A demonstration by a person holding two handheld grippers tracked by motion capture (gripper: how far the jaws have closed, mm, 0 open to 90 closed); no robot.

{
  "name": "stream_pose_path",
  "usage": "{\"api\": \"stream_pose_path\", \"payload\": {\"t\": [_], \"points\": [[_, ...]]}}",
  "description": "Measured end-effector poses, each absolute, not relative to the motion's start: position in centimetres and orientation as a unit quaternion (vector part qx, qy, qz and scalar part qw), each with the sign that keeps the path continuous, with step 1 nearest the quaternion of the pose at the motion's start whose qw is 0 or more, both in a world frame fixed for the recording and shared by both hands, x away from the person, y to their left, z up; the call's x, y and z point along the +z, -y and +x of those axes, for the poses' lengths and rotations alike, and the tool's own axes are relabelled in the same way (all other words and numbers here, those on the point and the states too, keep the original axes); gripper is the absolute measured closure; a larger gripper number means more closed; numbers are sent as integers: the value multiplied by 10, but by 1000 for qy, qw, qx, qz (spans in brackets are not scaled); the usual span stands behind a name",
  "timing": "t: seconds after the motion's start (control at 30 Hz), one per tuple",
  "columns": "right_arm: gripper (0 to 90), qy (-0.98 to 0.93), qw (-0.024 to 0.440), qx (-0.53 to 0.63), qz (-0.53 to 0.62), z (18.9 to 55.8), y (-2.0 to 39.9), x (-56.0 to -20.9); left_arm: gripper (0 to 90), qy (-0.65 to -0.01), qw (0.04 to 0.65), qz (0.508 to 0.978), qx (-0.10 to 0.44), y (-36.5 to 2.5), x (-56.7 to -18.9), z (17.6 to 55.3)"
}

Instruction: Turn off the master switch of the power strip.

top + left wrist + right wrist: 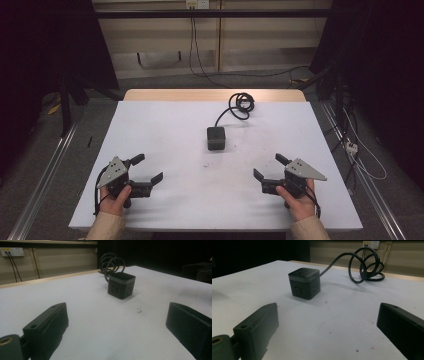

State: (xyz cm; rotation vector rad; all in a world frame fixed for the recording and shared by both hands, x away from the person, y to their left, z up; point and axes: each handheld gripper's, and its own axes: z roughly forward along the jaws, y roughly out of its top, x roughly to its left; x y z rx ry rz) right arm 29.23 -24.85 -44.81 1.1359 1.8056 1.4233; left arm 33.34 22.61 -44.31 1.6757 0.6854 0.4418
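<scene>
A black cube-shaped power socket (216, 138) stands upright near the middle of the white table (165, 125), with a grey band round its top. Its black cable (240, 106) runs back to a coil near the far edge. My left gripper (147, 169) rests low at the front left, jaws wide apart and empty. My right gripper (270, 167) mirrors it at the front right, also open and empty. The left gripper view has the cube (121, 285) ahead and to the right, the coil (110, 264) behind it. The right gripper view has the cube (304, 283) ahead left and the coil (366, 265) beyond.
Small dark specks (206, 164) mark the table in front of the cube. A wooden strip (215, 94) edges the far side. Metal rails (45, 170) run along the floor on both sides, with loose cables (357, 150) at the right.
</scene>
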Motion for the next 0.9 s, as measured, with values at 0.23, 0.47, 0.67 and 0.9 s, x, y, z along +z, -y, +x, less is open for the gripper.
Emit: {"api": "stream_pose_path", "payload": {"t": [0.23, 0.47, 0.67, 0.9], "points": [[42, -675, 285, 532, 425, 298, 242, -447, 42, -295, 596, 723, 188, -226, -443, 333], [42, -675, 287, 528, 428, 305, 238, -446, 42, -294, 597, 722, 188, -226, -444, 334], [48, -679, 284, 525, 428, 311, 233, -445, 42, -295, 598, 721, 187, -226, -444, 334], [53, -681, 279, 522, 431, 318, 229, -445, 42, -298, 601, 718, 186, -227, -444, 333]]}}
